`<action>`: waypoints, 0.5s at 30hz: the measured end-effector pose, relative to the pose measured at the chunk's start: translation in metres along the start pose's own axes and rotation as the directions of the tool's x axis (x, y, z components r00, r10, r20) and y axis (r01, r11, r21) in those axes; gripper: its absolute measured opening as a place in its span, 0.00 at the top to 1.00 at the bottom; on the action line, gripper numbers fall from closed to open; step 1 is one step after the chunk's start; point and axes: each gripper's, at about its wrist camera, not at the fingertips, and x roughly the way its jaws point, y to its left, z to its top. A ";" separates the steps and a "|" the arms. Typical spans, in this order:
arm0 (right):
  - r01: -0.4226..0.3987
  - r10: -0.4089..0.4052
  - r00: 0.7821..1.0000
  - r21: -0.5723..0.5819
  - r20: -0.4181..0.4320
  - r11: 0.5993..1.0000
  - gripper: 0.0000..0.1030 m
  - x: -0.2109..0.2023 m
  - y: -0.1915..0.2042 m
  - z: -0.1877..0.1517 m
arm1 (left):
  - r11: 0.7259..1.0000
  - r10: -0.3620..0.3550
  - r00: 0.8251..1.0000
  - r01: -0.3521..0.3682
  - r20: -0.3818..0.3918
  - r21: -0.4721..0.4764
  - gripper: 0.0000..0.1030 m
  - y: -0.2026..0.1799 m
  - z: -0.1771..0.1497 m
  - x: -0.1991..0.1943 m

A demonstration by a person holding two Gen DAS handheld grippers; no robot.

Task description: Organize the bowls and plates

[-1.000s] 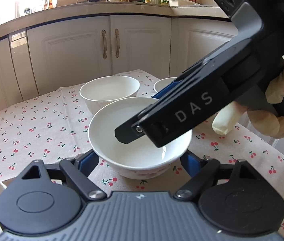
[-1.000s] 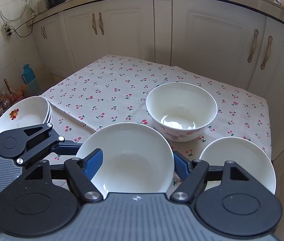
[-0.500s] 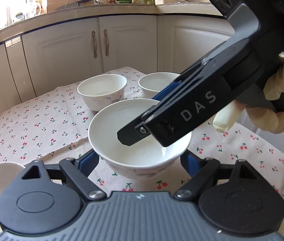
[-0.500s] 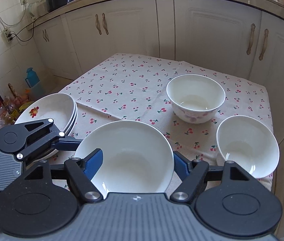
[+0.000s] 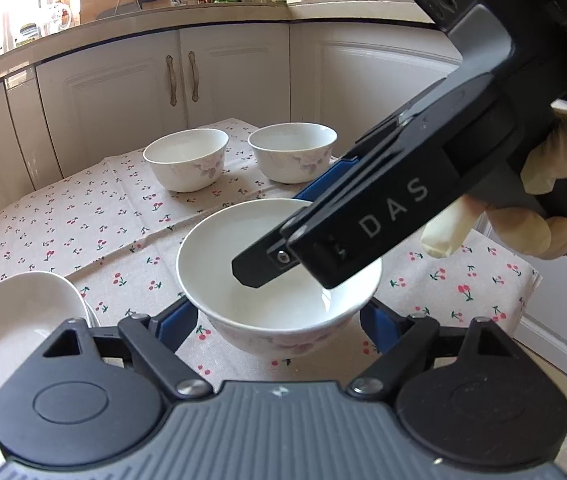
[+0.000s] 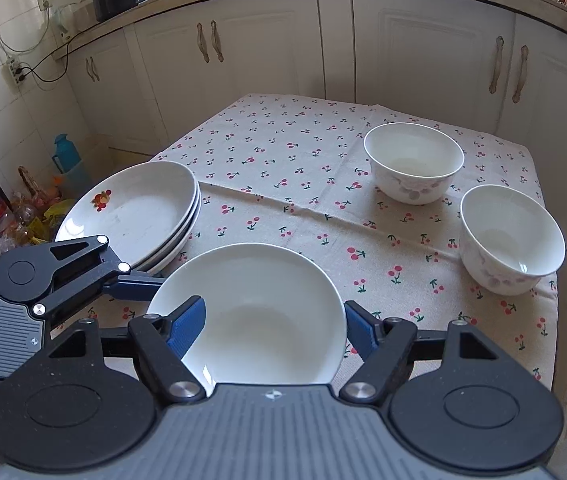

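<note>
A white bowl [image 6: 259,320] hangs just above the cherry-print tablecloth, and both grippers hold it. My left gripper [image 5: 275,322] is shut on its lower sides, one blue pad on each flank. My right gripper [image 6: 273,322] is shut on the same bowl [image 5: 275,308]; in the left wrist view it reaches in from the upper right, with one black finger over the bowl's inside. Two flower-patterned bowls [image 6: 413,162] [image 6: 511,240] stand apart at the table's far right. A stack of white plates [image 6: 135,208] lies at the left edge, close to the left gripper's fingers [image 6: 135,283].
The table [image 6: 283,148] stands against white kitchen cabinets [image 6: 423,40], with its right edge just past the two bowls. Bottles, bags and a blue flask [image 6: 63,156] crowd the floor to the left. A gloved hand [image 5: 539,200] holds the right gripper.
Both grippers have carried the bowl back and to the left, away from the two patterned bowls. Those bowls now look farther off, and the plate stack has come into the left wrist view.
</note>
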 end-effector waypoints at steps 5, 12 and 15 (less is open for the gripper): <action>0.006 -0.006 1.000 -0.001 -0.007 1.000 0.22 0.000 0.008 -0.004 | 1.000 -0.018 1.000 0.018 -0.017 -0.006 0.15 -0.004 -0.009 -0.005; 0.004 -0.004 1.000 0.023 -0.019 1.000 0.22 0.004 0.012 -0.011 | 0.999 -0.034 0.999 0.034 -0.021 -0.013 0.15 -0.002 -0.015 -0.008; 0.001 0.000 1.000 0.024 -0.011 1.000 0.22 0.004 0.014 -0.010 | 0.999 -0.035 0.999 0.034 -0.024 -0.020 0.15 0.000 -0.018 -0.008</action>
